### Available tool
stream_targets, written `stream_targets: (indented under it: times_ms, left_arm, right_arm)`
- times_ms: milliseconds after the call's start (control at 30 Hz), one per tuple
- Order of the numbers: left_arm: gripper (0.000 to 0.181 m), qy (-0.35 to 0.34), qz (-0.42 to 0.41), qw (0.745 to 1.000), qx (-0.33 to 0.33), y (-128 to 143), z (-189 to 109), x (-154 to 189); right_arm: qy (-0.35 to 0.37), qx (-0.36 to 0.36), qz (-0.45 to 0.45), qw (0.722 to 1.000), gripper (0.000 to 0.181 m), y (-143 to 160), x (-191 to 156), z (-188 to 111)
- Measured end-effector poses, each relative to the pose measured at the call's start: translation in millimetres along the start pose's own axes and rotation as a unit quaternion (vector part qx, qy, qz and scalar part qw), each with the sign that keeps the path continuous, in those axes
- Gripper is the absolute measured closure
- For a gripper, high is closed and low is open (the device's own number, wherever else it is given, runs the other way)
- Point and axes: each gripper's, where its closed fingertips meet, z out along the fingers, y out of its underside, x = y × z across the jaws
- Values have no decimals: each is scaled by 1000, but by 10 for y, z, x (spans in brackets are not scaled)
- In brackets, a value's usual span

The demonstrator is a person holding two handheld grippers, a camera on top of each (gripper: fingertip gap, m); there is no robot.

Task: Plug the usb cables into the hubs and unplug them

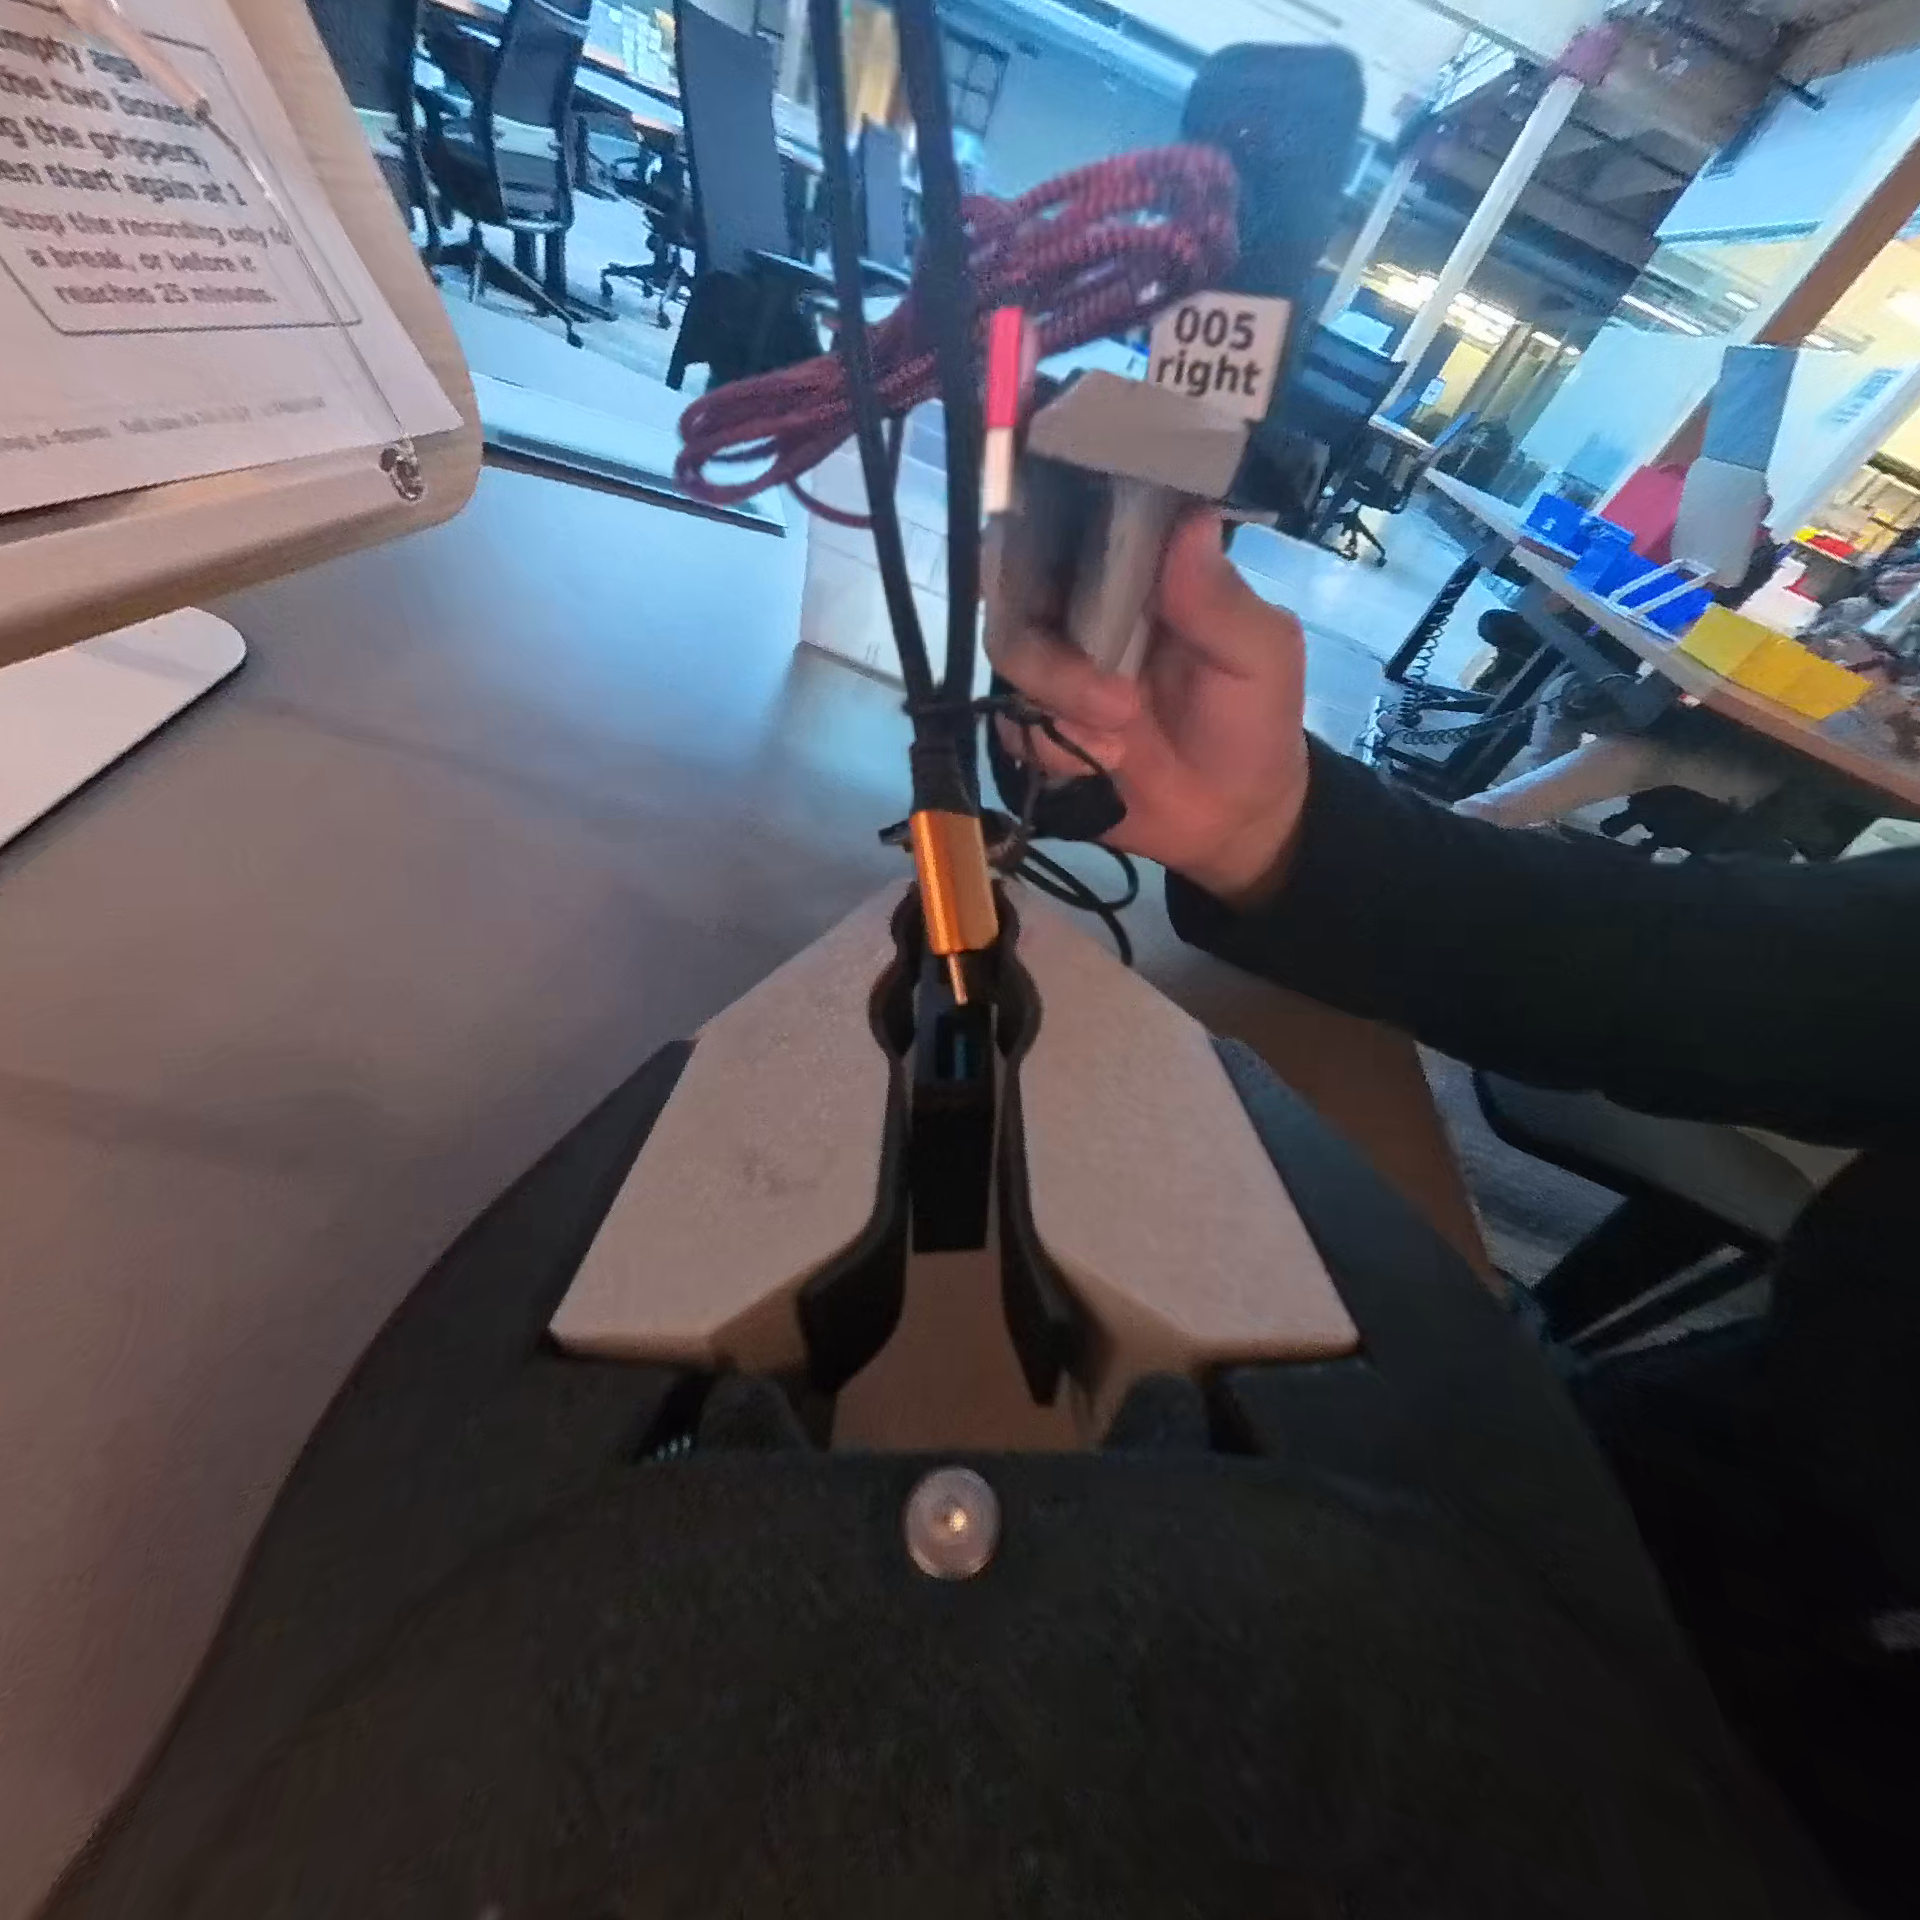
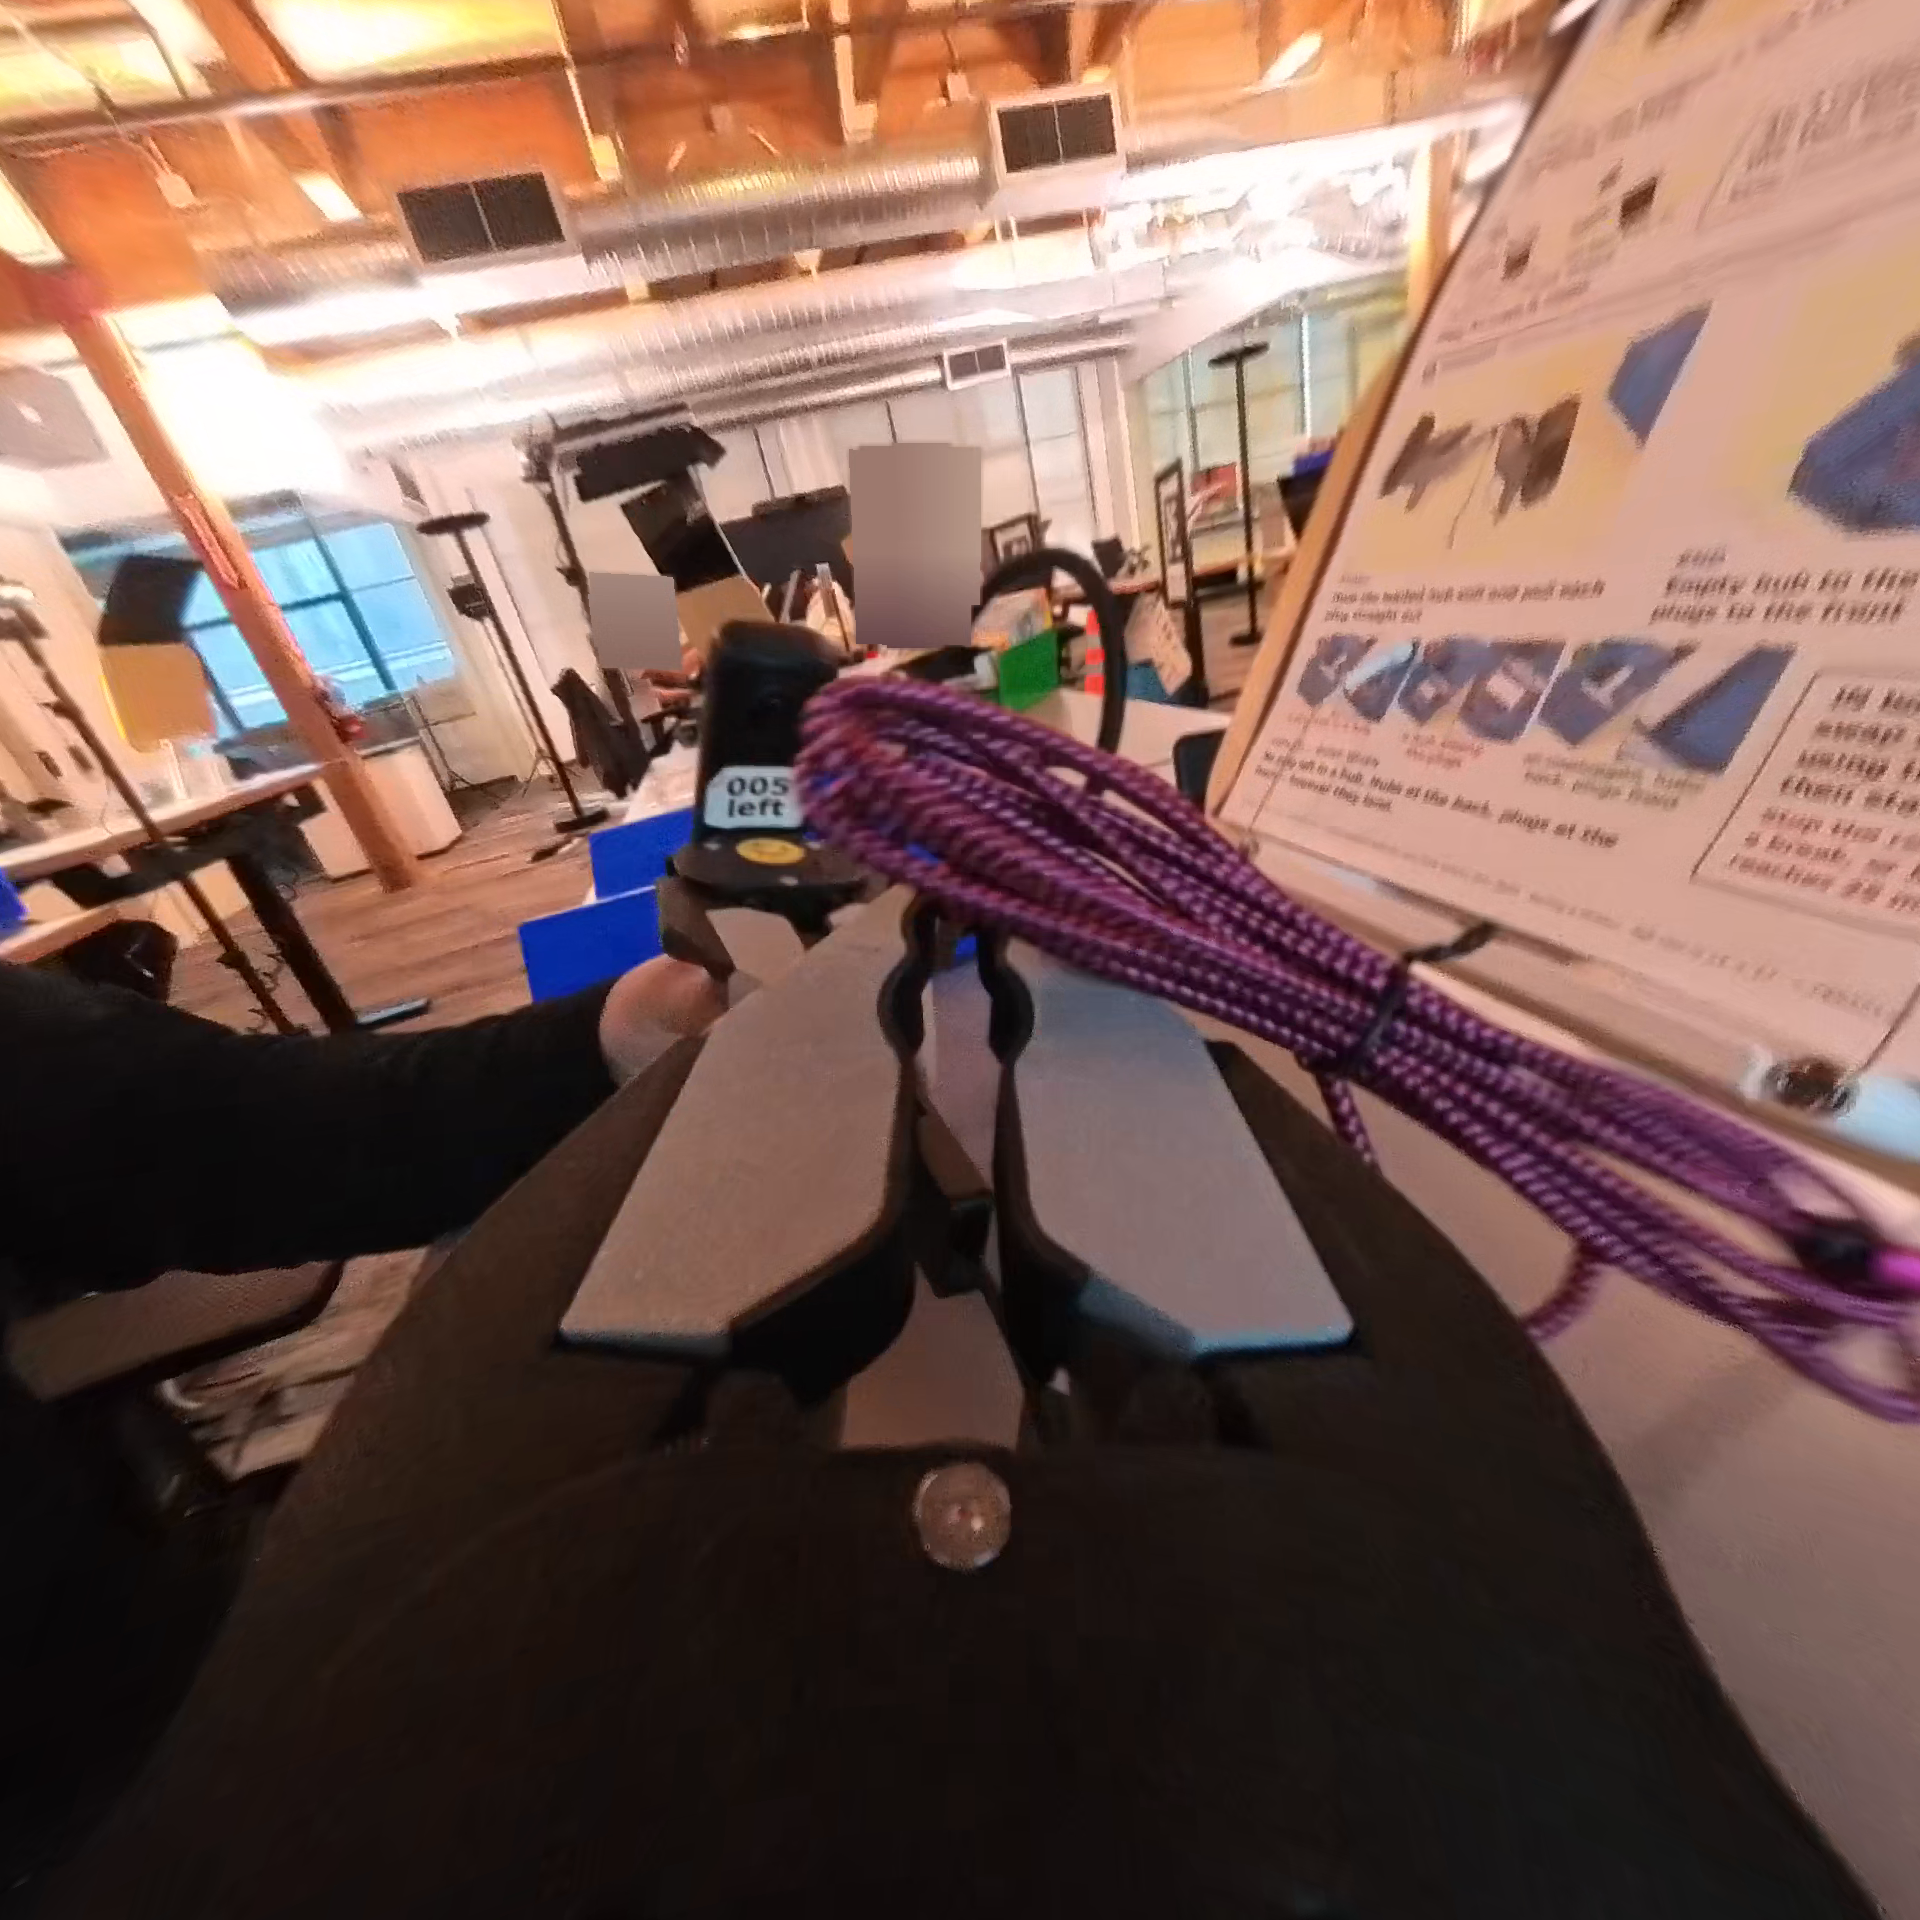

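My left gripper [image 1: 951, 940] is shut on a black hub [image 1: 945, 1132] that stands edge-on between its fingers. An orange-sleeved plug [image 1: 948, 899] on black cables [image 1: 883, 416] has its metal tip at the hub's top end; I cannot tell whether it is seated. My right gripper [image 2: 954, 935] is shut on the plug of a red braided cable, hidden in its own view. The coiled cable bundle [image 2: 1195, 935] hangs off to the right. In the left wrist view the right gripper [image 1: 1101, 540] is beyond the hub, holding the red plug [image 1: 1003, 416] upright, the bundle [image 1: 966, 312] behind it.
An instruction board on a stand [image 1: 208, 260] is at the left; it also shows in the right wrist view [image 2: 1558, 623]. A white box [image 1: 862, 592] stands on the grey table [image 1: 416, 883]. A hand [image 1: 1184, 717] holds the right gripper. The left gripper [image 2: 764, 821] is opposite. Some 8 cm of space lies between my two pairs of fingers.
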Motion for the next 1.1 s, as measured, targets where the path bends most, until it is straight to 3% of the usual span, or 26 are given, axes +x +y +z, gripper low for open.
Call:
stream_targets:
  times_ms: [100,200,300,567,733,933,1100]
  left_arm:
    - [172,-29,22,999,-29,78,-4,-82]
    - [173,-32,29,997,-64,202,58,-79]
    - [173,-84,78,979,-168,512,67,-215]
    - [173,-117,87,984,-99,229,-81,-284]
    - [173,-109,86,988,-70,113,-112,-225]
    - [173,-108,96,987,-68,98,-88,-188]
    - [173,-106,93,988,-66,99,-75,-180]
  right_arm:
    - [-2,52,5,999,178,-274,-97,-131]
    - [-20,129,51,990,177,-769,-227,-362]
    - [-48,228,96,968,179,-1352,-335,-692]
    - [0,85,29,996,178,-1819,-907,-1045]
    - [126,-68,36,989,176,-1643,-870,-1744]
    - [276,-211,135,928,175,-899,-594,-2677]
    - [289,-287,224,885,173,-289,-487,-2962]
